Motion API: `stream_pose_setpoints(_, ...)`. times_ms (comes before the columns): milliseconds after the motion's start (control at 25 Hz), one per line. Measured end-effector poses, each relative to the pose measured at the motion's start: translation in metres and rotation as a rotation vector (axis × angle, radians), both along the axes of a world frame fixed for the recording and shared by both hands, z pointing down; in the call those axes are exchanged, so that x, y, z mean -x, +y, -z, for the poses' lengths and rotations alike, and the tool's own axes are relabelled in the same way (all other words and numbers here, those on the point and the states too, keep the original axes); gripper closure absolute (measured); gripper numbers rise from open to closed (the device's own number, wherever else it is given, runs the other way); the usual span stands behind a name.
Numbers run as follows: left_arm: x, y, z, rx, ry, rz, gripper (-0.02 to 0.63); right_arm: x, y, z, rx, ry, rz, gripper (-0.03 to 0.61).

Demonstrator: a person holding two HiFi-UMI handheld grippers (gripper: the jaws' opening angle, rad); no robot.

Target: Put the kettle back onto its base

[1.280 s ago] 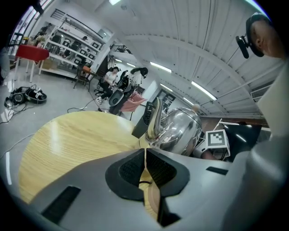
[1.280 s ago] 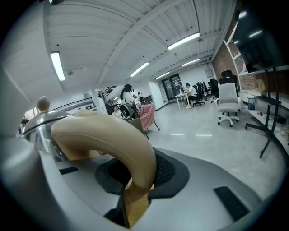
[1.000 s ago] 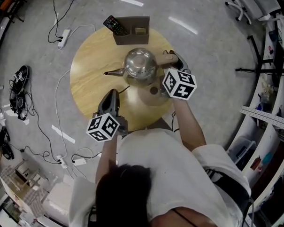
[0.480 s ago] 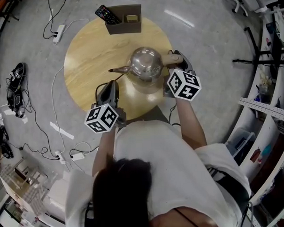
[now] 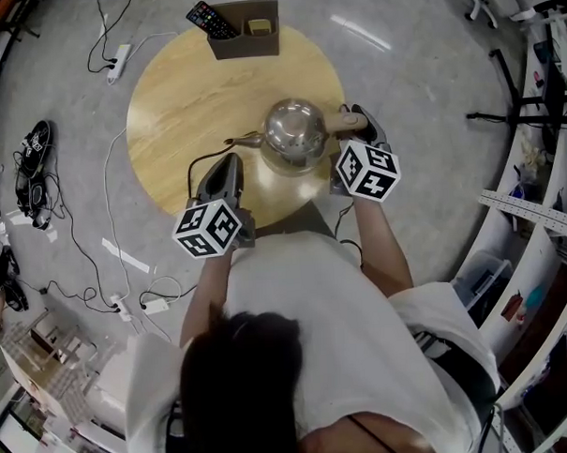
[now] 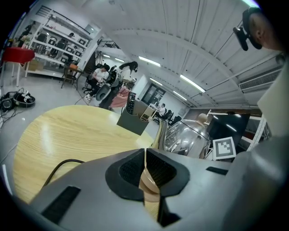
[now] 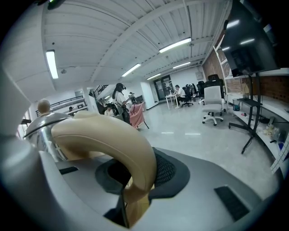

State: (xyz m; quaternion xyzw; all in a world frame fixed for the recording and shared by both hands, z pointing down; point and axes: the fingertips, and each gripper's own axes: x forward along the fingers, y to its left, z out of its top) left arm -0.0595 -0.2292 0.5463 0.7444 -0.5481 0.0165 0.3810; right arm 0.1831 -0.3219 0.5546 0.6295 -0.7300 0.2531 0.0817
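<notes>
My right gripper clamps its jaws on the curved beige handle of the shiny steel kettle. It looks rigid, slick and likely heavy, so the handle is the best hold. On my left gripper the jaws are closed and empty.

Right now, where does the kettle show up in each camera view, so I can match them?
Head view: steel kettle on the round wooden table, right of its middle.
Left gripper view: steel kettle right of centre, spout pointing left.
Right gripper view: steel kettle body at left edge; beige handle fills the centre, between the jaws.
Shared landmark: lid knob, atop it in both gripper views.
</notes>
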Motion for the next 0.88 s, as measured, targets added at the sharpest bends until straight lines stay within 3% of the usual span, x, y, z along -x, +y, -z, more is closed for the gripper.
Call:
stream_pose_setpoints(400,0.005,0.012,-0.007,0.021,-0.031,-0.02,0.579,-0.001,0.014,-0.023,0.029,-0.037,-0.025,0.471)
stream_pose_setpoints(880,0.013,0.016,-0.009,0.023,-0.038,-0.012,0.578,-0.003,0.028,-0.032,0.01,-0.011,-0.011,0.471)
